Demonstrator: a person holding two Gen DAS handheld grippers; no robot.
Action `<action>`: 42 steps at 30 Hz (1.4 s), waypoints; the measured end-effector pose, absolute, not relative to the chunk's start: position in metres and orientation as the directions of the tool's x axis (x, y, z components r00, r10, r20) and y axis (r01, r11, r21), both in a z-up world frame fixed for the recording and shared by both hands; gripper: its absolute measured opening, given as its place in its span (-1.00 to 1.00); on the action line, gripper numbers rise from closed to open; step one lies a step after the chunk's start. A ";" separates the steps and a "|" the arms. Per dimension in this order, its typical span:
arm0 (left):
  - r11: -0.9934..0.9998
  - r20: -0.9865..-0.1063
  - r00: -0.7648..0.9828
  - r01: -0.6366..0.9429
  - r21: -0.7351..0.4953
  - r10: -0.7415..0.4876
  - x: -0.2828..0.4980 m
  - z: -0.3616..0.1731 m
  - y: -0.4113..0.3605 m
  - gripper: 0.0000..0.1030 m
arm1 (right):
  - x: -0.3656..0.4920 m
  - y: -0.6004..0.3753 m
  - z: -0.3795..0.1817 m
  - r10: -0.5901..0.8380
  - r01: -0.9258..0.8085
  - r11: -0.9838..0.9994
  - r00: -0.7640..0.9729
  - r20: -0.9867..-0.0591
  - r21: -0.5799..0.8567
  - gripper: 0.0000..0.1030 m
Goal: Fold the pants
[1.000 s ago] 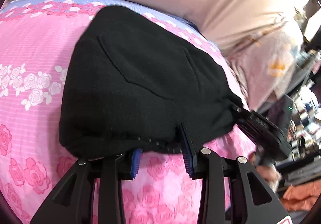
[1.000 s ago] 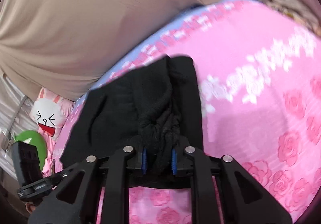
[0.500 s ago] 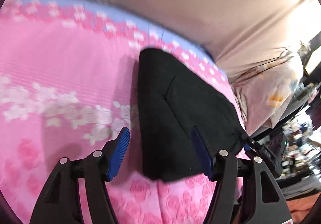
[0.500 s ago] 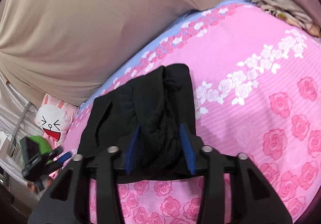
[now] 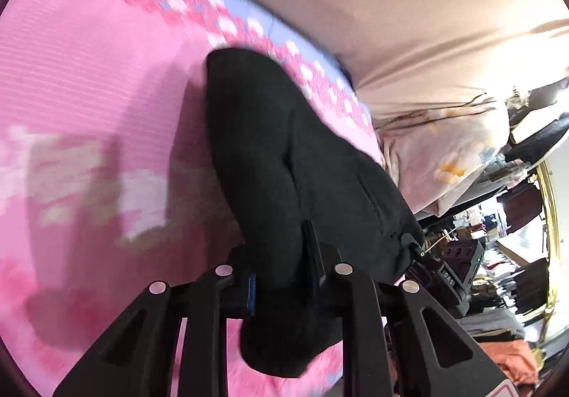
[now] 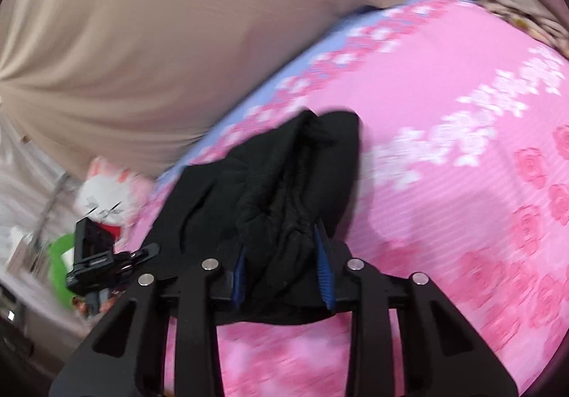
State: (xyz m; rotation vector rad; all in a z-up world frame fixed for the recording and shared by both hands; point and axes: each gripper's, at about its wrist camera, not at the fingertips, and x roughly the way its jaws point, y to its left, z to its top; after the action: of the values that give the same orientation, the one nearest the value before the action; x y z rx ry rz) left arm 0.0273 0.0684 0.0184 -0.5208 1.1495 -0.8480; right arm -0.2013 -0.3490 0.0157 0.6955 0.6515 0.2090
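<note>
Half a second ago the left tongs (image 5: pixel 281 276) stood spread beside the pants (image 5: pixel 284 155); now they are closing, with a thick edge of the black cloth between the pads, seemingly pinched. The right tongs (image 6: pixel 284 272) are also closing, on the gathered waistband at the near end of the bundle. The pants lie on the bed, on a pink bedspread (image 6: pixel 462 112) printed with roses, near its blue border and the beige curtain (image 6: pixel 160 23) beyond. A white rabbit toy (image 6: pixel 106 180) sits at the far left. The pants look already folded into a compact bundle; probably only lifting or placing remains. No legible writing on the pants.
</note>
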 end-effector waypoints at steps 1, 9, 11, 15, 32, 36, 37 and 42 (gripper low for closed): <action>0.599 -0.577 0.169 0.305 -0.740 -0.799 0.020 0.019 0.084 -0.66 | -0.203 -0.335 0.016 0.404 0.012 0.764 0.771 -0.492 0.645 -0.41; 0.775 -0.689 0.354 0.276 -0.569 -0.632 -0.020 0.019 0.148 -0.53 | -0.211 -0.307 -0.010 0.352 0.097 0.788 0.739 -0.574 0.608 0.18; 0.784 -0.657 0.428 0.361 -0.505 -0.621 -0.036 0.051 0.146 0.01 | -0.220 -0.306 0.008 0.341 0.067 0.804 0.761 -0.551 0.590 0.19; 0.733 -0.595 0.458 0.563 -0.381 -0.661 -0.066 0.094 0.103 0.52 | -0.208 -0.292 0.006 0.380 0.035 0.816 0.720 -0.580 0.578 0.18; 0.654 -0.649 0.508 0.756 0.022 -0.566 -0.101 0.037 -0.075 -0.09 | -0.186 -0.260 0.076 0.539 -0.209 0.789 0.687 -0.487 0.577 -0.67; 0.679 -0.654 0.462 0.726 -0.108 -0.599 -0.066 0.057 -0.036 -0.77 | -0.191 -0.276 0.069 0.535 -0.194 0.774 0.708 -0.461 0.602 -0.33; 0.681 -0.644 0.464 0.722 -0.122 -0.608 -0.063 0.063 -0.027 -0.78 | -0.196 -0.282 0.067 0.528 -0.190 0.772 0.724 -0.444 0.607 -0.03; 0.764 -0.540 0.599 0.631 -0.135 -0.591 -0.050 0.112 0.042 -0.79 | -0.217 -0.312 0.041 0.307 0.002 0.869 0.782 -0.543 0.495 0.21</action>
State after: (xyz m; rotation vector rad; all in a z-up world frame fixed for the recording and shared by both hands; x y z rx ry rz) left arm -0.0495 0.0424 0.1118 0.0720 0.5987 -0.7094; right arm -0.2173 -0.3118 0.0412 0.4985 0.6586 0.1721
